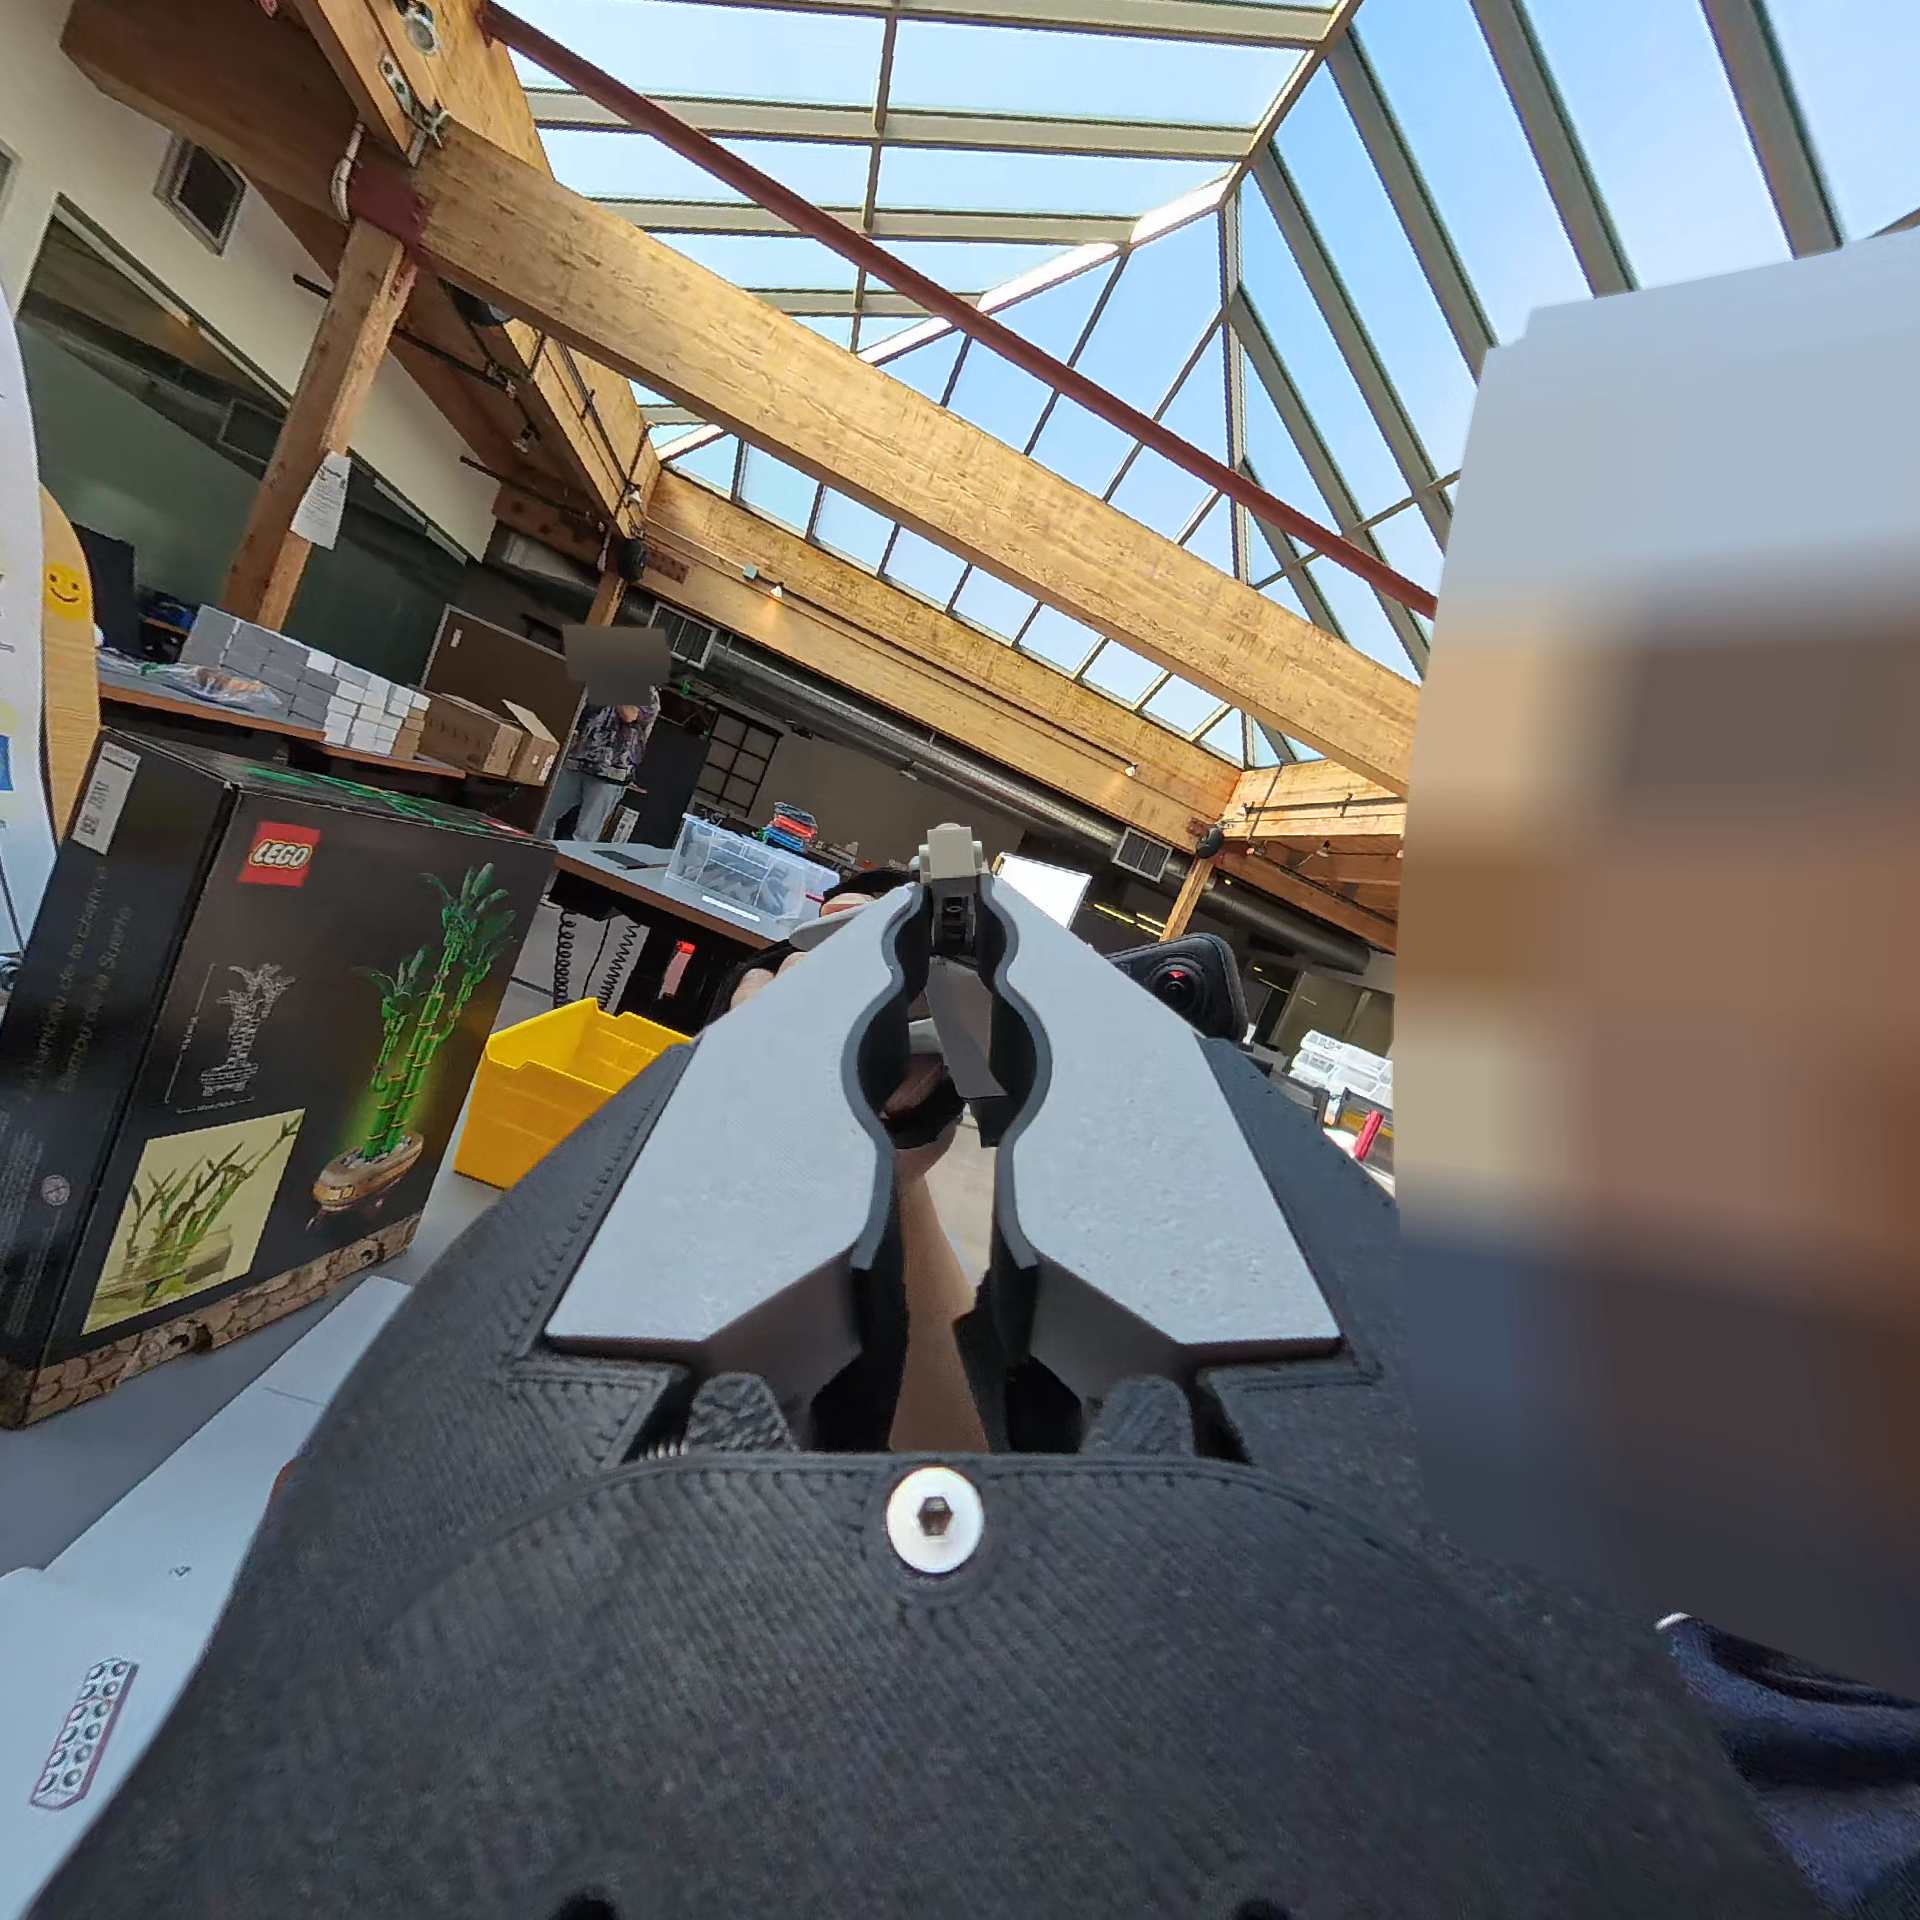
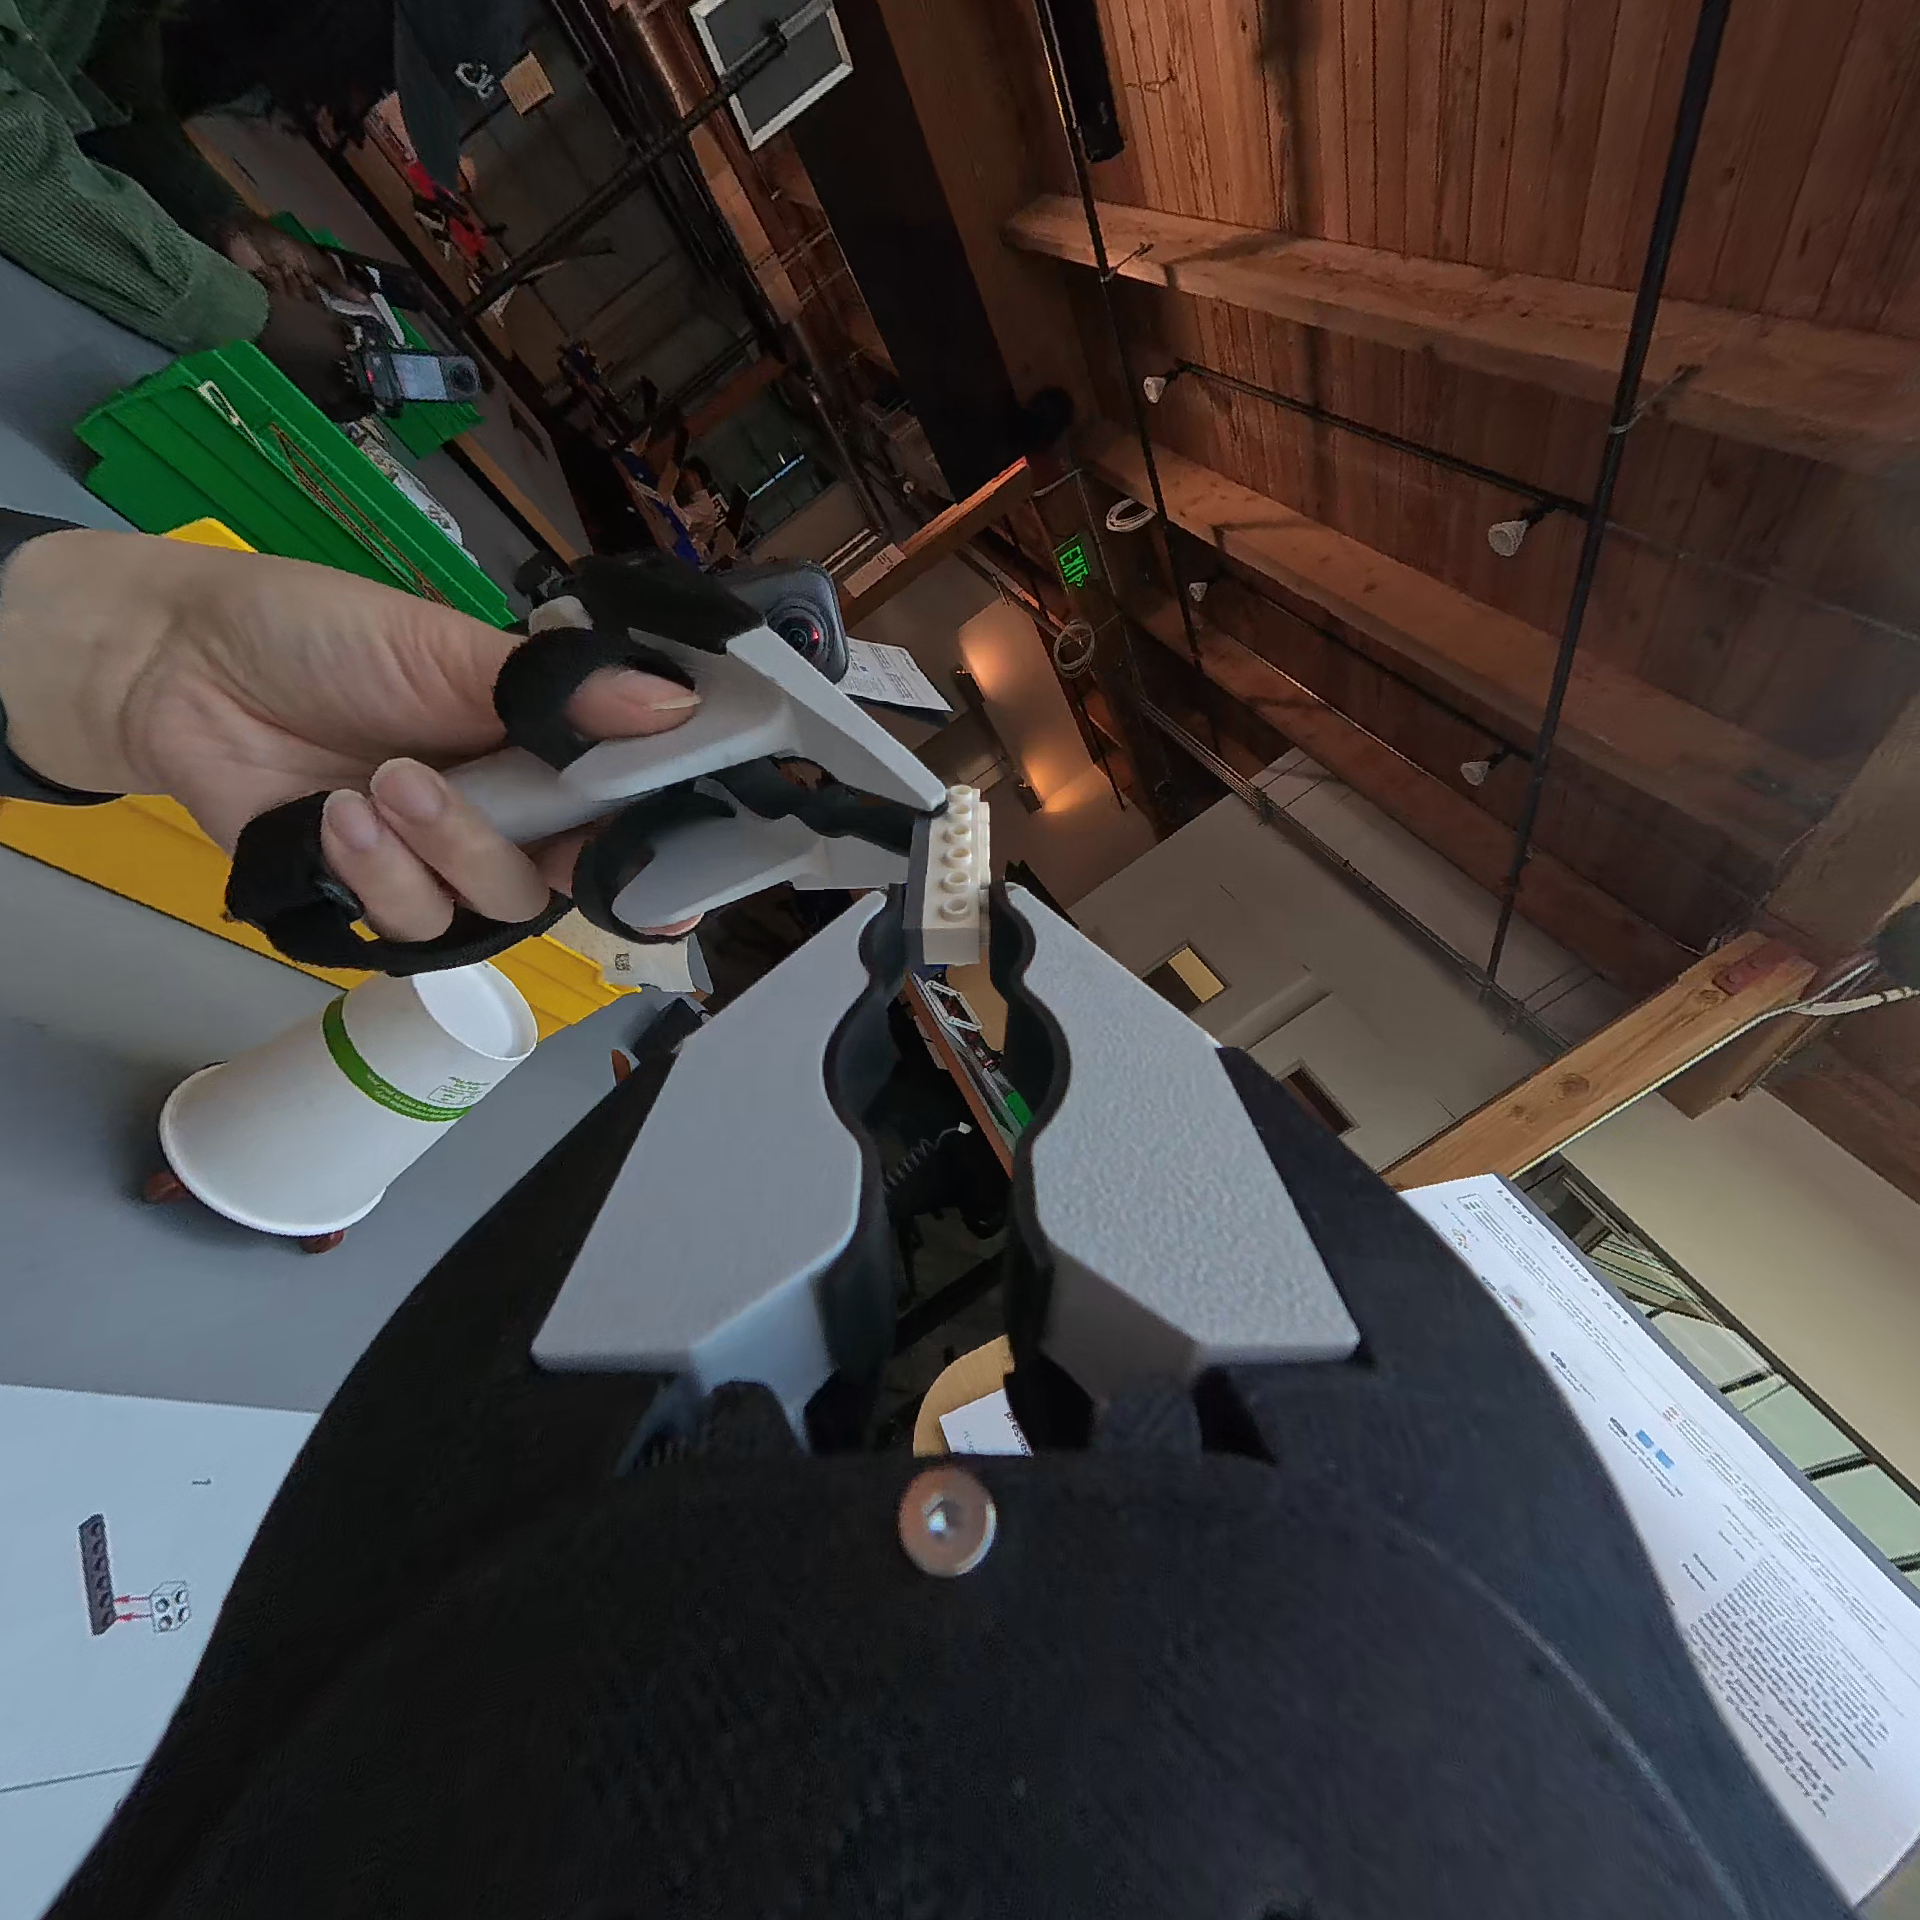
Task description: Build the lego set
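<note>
A small lego assembly point(image 2: 958, 873), white bricks on a dark grey plate, is held in the air between both grippers. My right gripper point(image 2: 945, 920) is shut on its lower end. My left gripper point(image 2: 925, 816), held by a gloved hand point(image 2: 260, 686), comes in from the left and pinches the upper end. In the left wrist view my left gripper point(image 1: 948, 896) is shut on the assembly point(image 1: 948, 854), whose pale brick pokes out above the tips. A finger point(image 1: 966, 1039) of the right gripper shows through the gap behind.
A lego box with a bamboo picture point(image 1: 260, 1039) and a yellow bin point(image 1: 551, 1081) stand on the grey table. An upturned white paper cup point(image 2: 343, 1101), green bins point(image 2: 270, 468), instruction sheets point(image 2: 104, 1558) and a printed paper point(image 2: 1714, 1507) lie around. The tips of both grippers are at nearly the same place.
</note>
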The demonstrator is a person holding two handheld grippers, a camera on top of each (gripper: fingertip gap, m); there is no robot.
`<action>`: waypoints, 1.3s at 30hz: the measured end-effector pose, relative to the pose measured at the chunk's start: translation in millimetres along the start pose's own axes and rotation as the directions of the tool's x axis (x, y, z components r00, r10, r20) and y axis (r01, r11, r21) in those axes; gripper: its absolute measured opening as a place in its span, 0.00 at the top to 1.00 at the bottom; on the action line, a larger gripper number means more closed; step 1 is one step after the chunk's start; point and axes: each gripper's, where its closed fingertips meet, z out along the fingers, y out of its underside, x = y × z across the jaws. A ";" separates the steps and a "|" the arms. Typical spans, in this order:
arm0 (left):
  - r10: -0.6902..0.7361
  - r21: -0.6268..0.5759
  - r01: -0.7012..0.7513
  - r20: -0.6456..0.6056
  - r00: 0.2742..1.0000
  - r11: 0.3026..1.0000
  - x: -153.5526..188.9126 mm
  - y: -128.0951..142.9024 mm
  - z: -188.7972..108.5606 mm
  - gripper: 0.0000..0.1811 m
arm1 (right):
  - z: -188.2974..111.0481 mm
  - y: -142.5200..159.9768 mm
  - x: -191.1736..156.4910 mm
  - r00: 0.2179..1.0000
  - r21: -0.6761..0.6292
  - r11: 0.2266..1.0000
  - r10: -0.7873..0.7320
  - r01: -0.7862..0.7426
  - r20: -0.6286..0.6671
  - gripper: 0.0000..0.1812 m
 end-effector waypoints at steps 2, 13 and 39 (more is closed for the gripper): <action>0.032 -0.007 -0.032 0.027 0.999 0.999 -2.5 0.4 -1.4 0.97 | 1.3 2.4 -0.1 1.000 -0.011 1.000 0.006 -0.006 0.001 0.92; 0.057 -0.012 -0.057 0.066 0.996 0.998 -2.3 6.0 3.8 0.97 | 6.3 3.4 1.8 0.996 -0.088 0.994 -0.071 0.065 -0.056 0.92; 0.059 -0.021 -0.057 0.099 0.993 0.998 -10.5 8.6 2.7 0.97 | 11.8 13.4 -2.6 0.998 -0.119 0.993 -0.030 0.023 -0.054 0.92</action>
